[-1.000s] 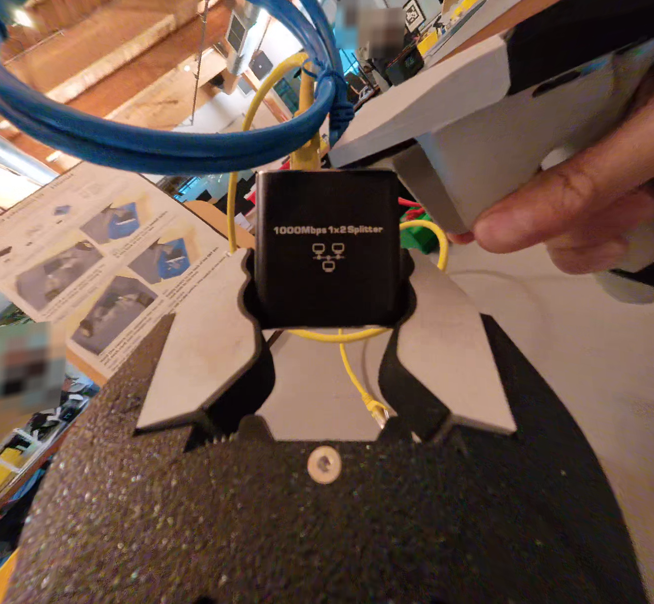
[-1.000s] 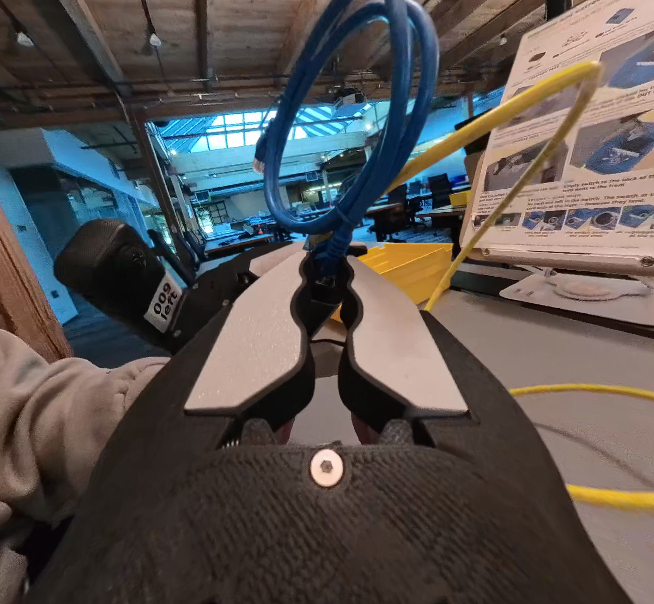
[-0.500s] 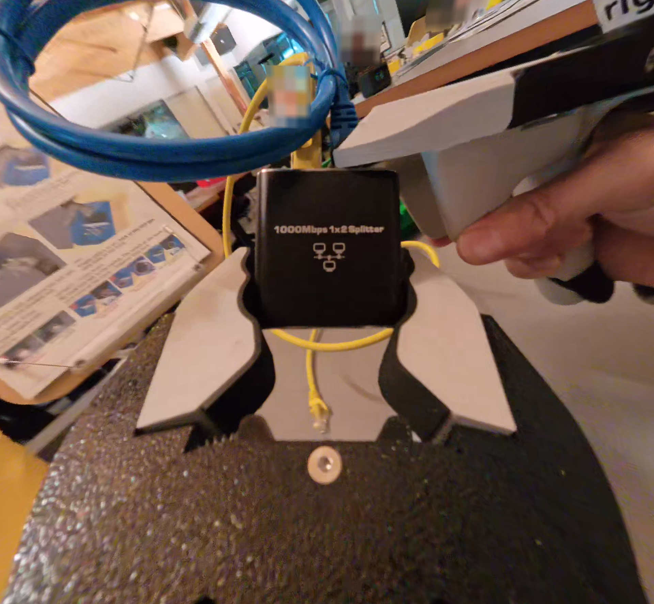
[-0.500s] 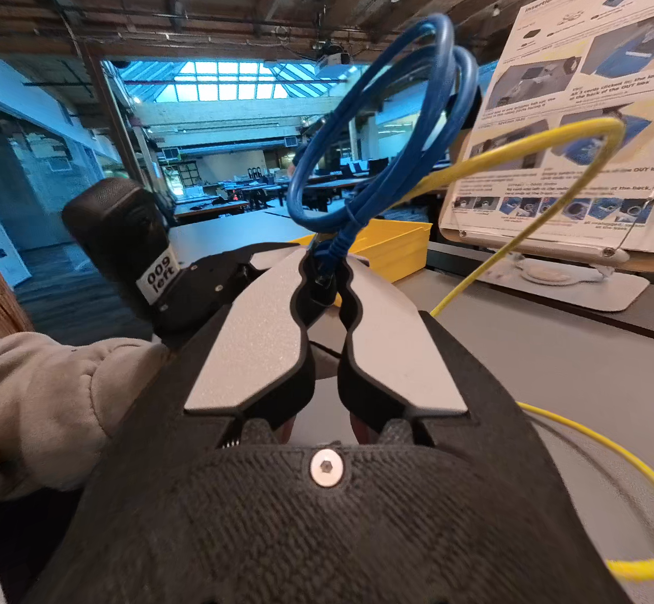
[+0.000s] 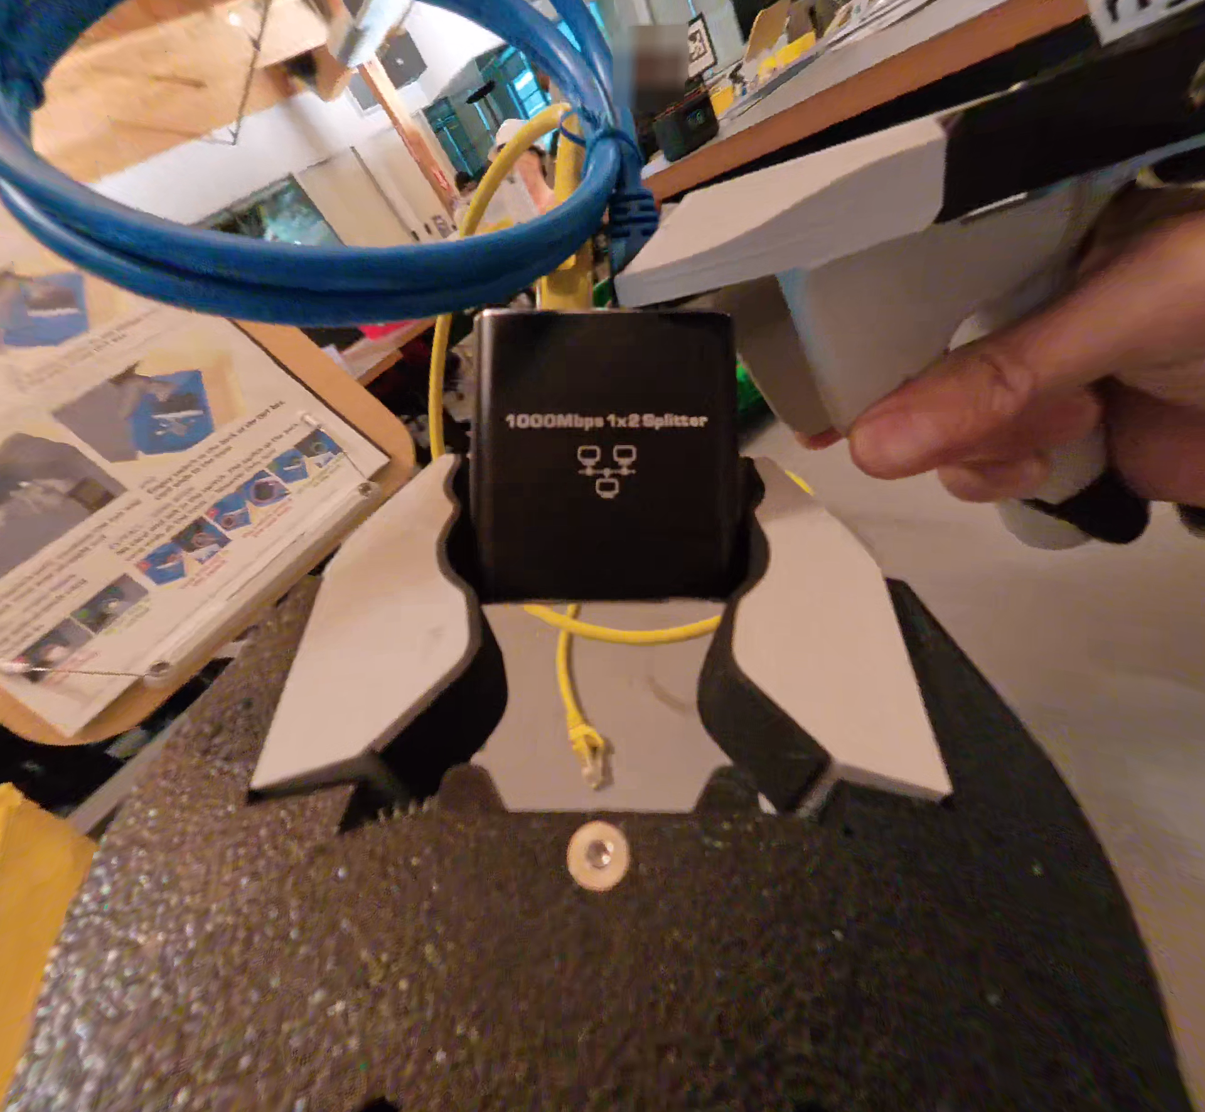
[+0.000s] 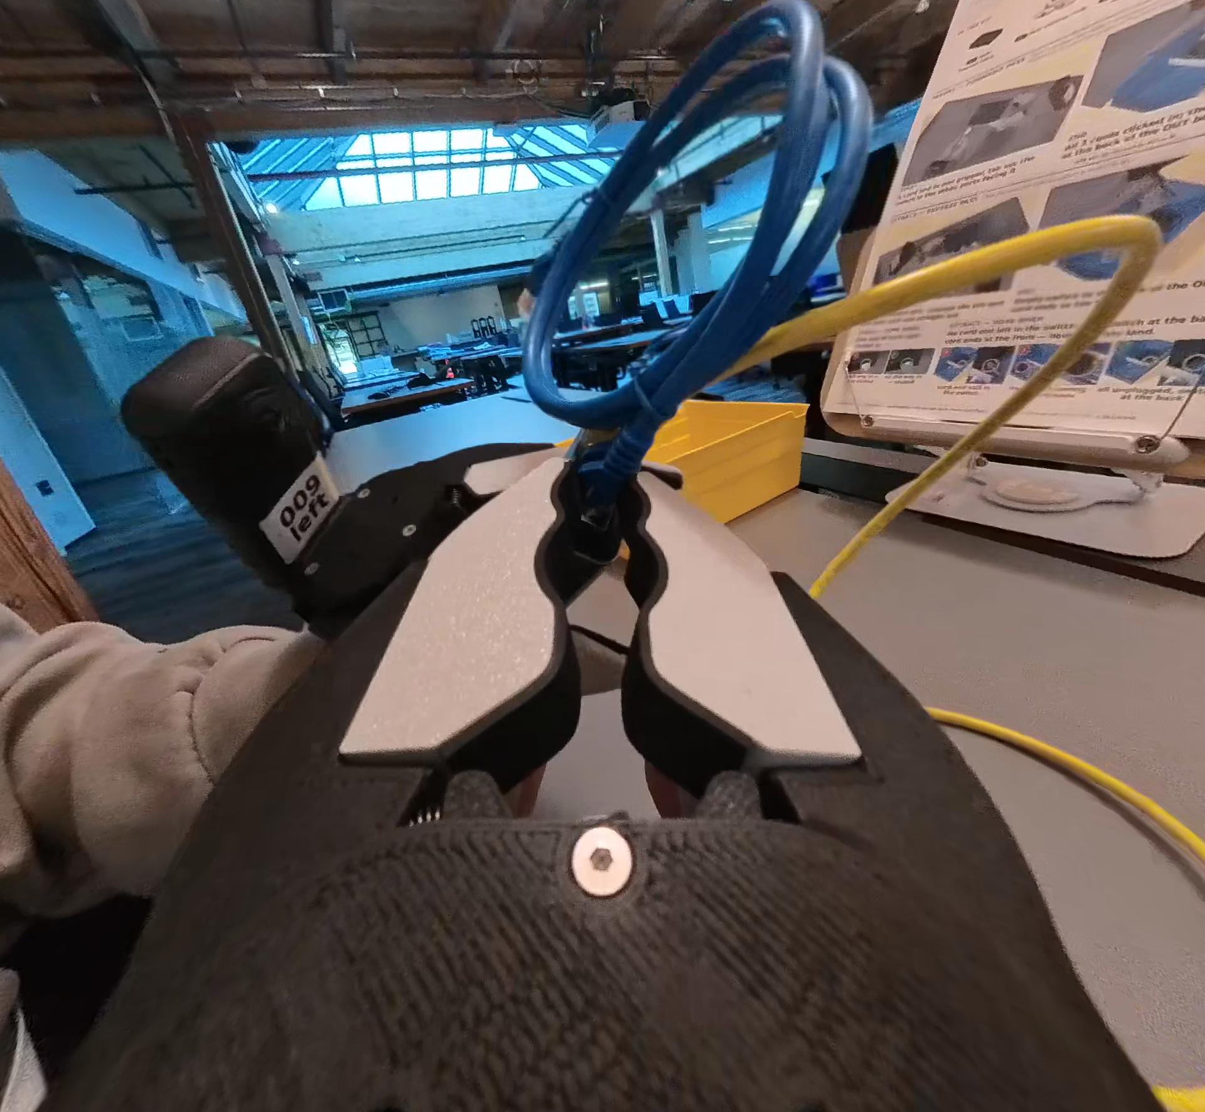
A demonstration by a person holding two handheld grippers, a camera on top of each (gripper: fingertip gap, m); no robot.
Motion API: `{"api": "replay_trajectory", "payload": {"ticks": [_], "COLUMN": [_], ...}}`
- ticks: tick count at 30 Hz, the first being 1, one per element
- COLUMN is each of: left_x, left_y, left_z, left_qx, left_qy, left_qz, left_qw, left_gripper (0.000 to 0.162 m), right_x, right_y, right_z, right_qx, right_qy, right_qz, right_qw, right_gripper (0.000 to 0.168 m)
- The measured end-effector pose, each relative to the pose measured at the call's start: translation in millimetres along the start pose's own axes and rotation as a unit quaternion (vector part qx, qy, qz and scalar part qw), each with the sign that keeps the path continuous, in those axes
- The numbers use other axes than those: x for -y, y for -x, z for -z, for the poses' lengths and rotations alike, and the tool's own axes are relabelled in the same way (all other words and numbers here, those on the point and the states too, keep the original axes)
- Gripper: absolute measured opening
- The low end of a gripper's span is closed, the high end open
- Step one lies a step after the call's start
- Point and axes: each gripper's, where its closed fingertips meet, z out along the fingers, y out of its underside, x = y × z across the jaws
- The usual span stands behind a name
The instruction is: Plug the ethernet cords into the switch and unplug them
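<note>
My left gripper [image 5: 603, 533] stays clamped on the black switch [image 5: 603, 455] at frame centre. My right gripper [image 6: 596, 513] pinches the blue cord's plug [image 6: 603, 494] narrowly. Over the last second the views tilted, but the plug hasn't visibly seated beside the yellow cord [image 5: 567, 272]; insertion looks pending.

The switch [image 5: 603, 455] you are holding carries one line of white print on its black top face, with a small network icon beneath. White stickers with black print sit on a black housing [image 5: 1076, 116] and a black handle [image 6: 222, 429]. A propped instruction sheet [image 6: 1043, 200] shows photos with captions.
</note>
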Motion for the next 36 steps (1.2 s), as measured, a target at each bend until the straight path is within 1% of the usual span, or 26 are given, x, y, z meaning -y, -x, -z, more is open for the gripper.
{"api": "replay_trajectory", "payload": {"ticks": [1, 3, 4, 7, 9, 11, 14, 17, 18, 21, 23, 25, 28, 30, 31, 34, 36], "left_x": [1.6, 5.2, 4.4, 2.6, 2.6, 1.5, -0.7, -1.6, -1.4, 3.1, 4.6, 3.6, 1.5, 7.5, 11.3, 20.7, 25.1], "left_y": [3.1, 5.3, 3.7, -5.7, -10.5, -12.8, -14.1, -10.0, -6.4, 6.7, 11.5, 13.5, 13.7, 13.5, 14.5, 15.8, 19.1], "left_z": [1.2, 2.8, 2.3, 1.8, 2.0, 2.3, 2.6, 3.3, 4.0, 8.2, 10.8, 12.1, 11.0, 10.8, 12.1, 14.8, 16.2], "left_qx": [0.017, 0.025, 0.015, -0.028, -0.049, -0.062, -0.064, -0.042, -0.022, 0.037, 0.055, 0.061, 0.061, 0.057, 0.063, 0.070, 0.079], "left_qy": [0.000, 0.000, -0.001, -0.012, -0.018, -0.016, -0.003, 0.005, 0.007, 0.007, 0.012, 0.018, 0.028, 0.033, 0.039, 0.049, 0.049], "left_qz": [-0.024, -0.036, -0.024, 0.048, 0.086, 0.109, 0.114, 0.076, 0.046, -0.054, -0.090, -0.108, -0.107, -0.109, -0.127, -0.162, -0.178], "left_qw": [1.000, 0.999, 1.000, 0.998, 0.995, 0.992, 0.991, 0.996, 0.999, 0.998, 0.994, 0.992, 0.992, 0.992, 0.989, 0.983, 0.980], "left_gripper": [0.076, 0.076, 0.076, 0.076, 0.076, 0.076, 0.076, 0.076, 0.076, 0.075, 0.076, 0.076, 0.075, 0.075, 0.075, 0.075, 0.075], "right_x": [1.3, 4.1, 2.8, 0.5, 0.6, -0.5, -1.4, -1.3, -0.8, 1.9, 2.0, 0.1, -2.1, 4.8, 6.8, 13.0, 16.8], "right_y": [1.4, 1.3, 0.2, -2.2, -2.6, -3.2, -3.0, -1.7, -0.4, 4.5, 5.1, 4.6, 2.2, 4.3, 5.4, 7.7, 9.0], "right_z": [-0.3, -0.3, 0.1, 1.1, 1.4, 1.2, 1.0, 0.5, 0.1, -1.4, -2.7, -3.6, -4.0, -2.0, -0.7, 2.2, 1.0], "right_qx": [0.008, 0.013, 0.012, 0.001, -0.009, -0.015, -0.019, -0.016, -0.012, 0.028, 0.045, 0.053, 0.057, 0.073, 0.096, 0.106, 0.110], "right_qy": [-0.003, -0.017, -0.010, 0.001, 0.010, 0.015, 0.027, 0.028, 0.026, -0.015, -0.032, -0.037, -0.028, -0.055, -0.059, -0.068, -0.082], "right_qz": [-0.005, -0.023, -0.020, -0.008, 0.017, 0.024, 0.042, 0.043, 0.041, -0.055, -0.097, -0.121, -0.125, -0.122, -0.147, -0.138, -0.154], "right_qw": [1.000, 1.000, 1.000, 1.000, 1.000, 0.999, 0.999, 0.999, 0.999, 0.998, 0.994, 0.991, 0.990, 0.988, 0.983, 0.982, 0.978], "right_gripper": [0.014, 0.014, 0.014, 0.013, 0.014, 0.014, 0.014, 0.015, 0.015, 0.013, 0.013, 0.013, 0.013, 0.013, 0.013, 0.014, 0.014]}}
